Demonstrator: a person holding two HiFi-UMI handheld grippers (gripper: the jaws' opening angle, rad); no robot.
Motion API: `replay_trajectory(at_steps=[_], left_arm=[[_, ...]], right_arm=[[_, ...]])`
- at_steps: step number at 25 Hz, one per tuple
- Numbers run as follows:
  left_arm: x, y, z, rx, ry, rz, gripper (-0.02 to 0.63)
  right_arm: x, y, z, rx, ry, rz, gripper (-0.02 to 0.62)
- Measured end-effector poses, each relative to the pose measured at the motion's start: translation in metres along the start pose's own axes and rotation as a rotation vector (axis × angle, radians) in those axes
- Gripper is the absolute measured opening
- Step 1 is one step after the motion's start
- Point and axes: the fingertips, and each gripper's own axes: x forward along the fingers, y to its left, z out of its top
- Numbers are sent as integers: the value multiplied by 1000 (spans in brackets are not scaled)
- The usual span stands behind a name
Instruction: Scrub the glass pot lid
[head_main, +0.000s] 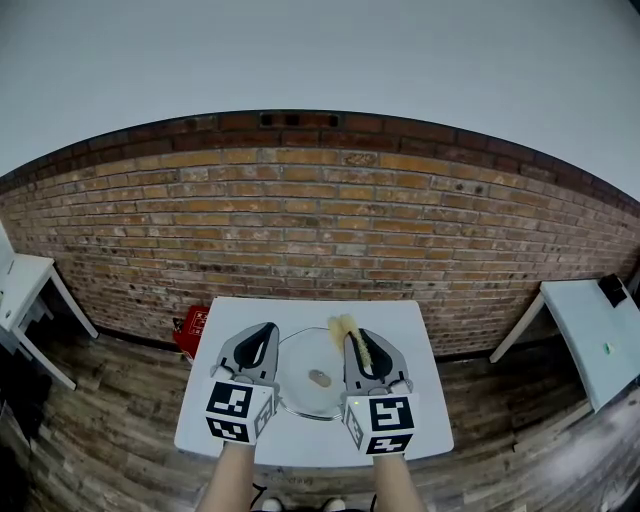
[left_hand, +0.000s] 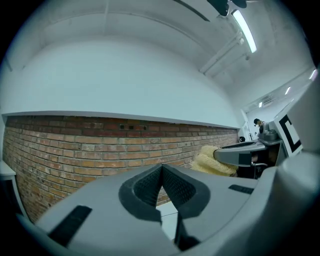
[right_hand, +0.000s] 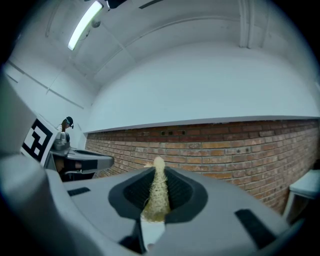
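The glass pot lid (head_main: 303, 388) lies flat on the white table (head_main: 405, 322), its small knob (head_main: 320, 378) facing up. My left gripper (head_main: 268, 330) hovers over the lid's left edge; in the left gripper view it (left_hand: 161, 172) is shut with nothing between the pads. My right gripper (head_main: 353, 340) hovers over the lid's right edge, shut on a yellow fibrous scrubber (head_main: 345, 326). In the right gripper view the scrubber (right_hand: 158, 192) is pinched between the pads and sticks out past the gripper (right_hand: 159, 172). Both grippers are level and off the lid.
A brick wall (head_main: 330, 220) runs behind the table. A red object (head_main: 193, 330) sits on the wooden floor at the table's left. White side tables stand far left (head_main: 22, 283) and far right (head_main: 588, 330).
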Motion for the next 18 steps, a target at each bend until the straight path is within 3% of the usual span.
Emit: replay_trajectory(at_steps=[18], left_arm=[[-2,1,5,8,-7,-14,9]], right_arm=[[-3,4,3,-25,1,-8,58]])
